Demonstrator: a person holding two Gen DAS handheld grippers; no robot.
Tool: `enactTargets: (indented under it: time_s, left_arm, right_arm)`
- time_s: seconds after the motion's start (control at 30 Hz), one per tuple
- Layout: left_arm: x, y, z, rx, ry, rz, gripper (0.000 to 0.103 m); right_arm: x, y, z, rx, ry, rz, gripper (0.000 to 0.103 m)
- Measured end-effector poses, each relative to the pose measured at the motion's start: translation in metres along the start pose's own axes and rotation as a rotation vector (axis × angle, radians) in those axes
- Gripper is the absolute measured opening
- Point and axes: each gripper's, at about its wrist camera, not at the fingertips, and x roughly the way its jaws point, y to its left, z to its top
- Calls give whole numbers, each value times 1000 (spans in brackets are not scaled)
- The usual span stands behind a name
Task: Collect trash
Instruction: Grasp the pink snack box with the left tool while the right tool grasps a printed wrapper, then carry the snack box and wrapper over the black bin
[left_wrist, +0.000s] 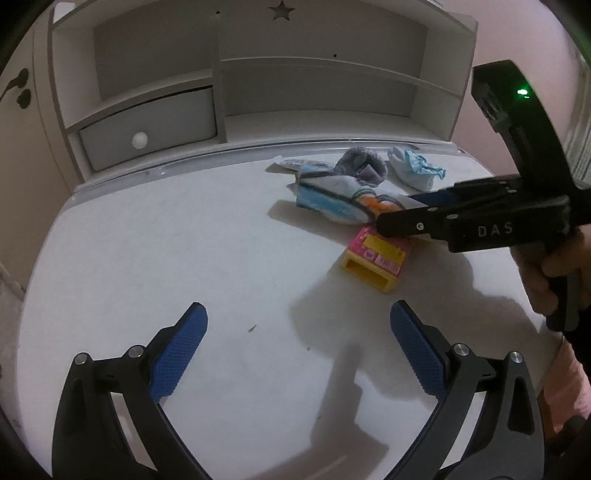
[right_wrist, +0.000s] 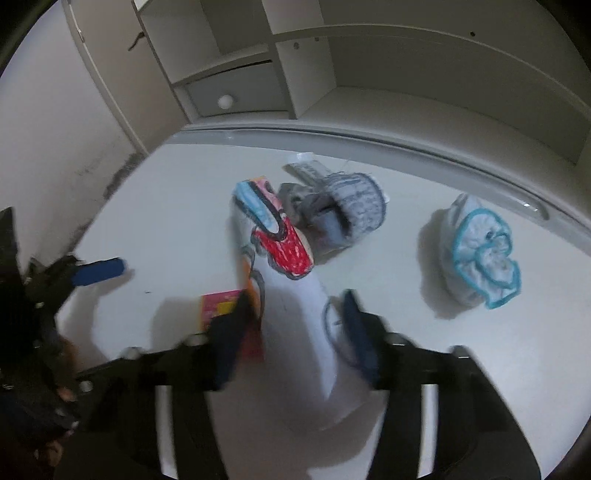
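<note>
A curled sheet of paper with a crayon drawing (right_wrist: 284, 258) lies on the white desk (left_wrist: 184, 251); it also shows in the left wrist view (left_wrist: 332, 199). My right gripper (right_wrist: 299, 314) has its fingers on both sides of the paper's near end, closed on it. A pink and yellow small box (left_wrist: 376, 258) lies beneath it, partly hidden in the right wrist view (right_wrist: 221, 302). My left gripper (left_wrist: 299, 325) is open and empty above the bare desk, well short of the pile.
A grey crumpled fabric piece (right_wrist: 351, 210) and a white wad with blue trim (right_wrist: 480, 254) lie beyond the paper. A flat wrapper (left_wrist: 291, 162) lies near the back. A white shelf unit with a drawer (left_wrist: 147, 129) stands at the desk's back edge.
</note>
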Motion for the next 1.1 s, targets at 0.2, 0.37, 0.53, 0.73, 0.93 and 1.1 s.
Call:
enactTargets:
  time_s: [0.2,0.37,0.53,0.73,0.93,1.1]
  left_arm:
    - [11,-8,10,3,-3,-21,96]
    - [26,-27,24,35,13,-65,96]
    - [46,-44,33,96,51,-42,96]
    - [49,-48,37,106,57,-6,77]
    - [41,-55,29,110,53,33,48]
    - [11,-76,35,100,-11,46,46]
  right_arm:
    - [-47,7,-15,31,-120,45,22]
    - [-104,-8,-54,107,-201,18,22]
    - [-130,-20,-99,166,-197,-23,22]
    - [-142,-33,-136,226,-205,-38,23]
    - [-160,-36,-159,247,-234,-54,23]
    - [-197,-46,-184,283,-296,-102,23]
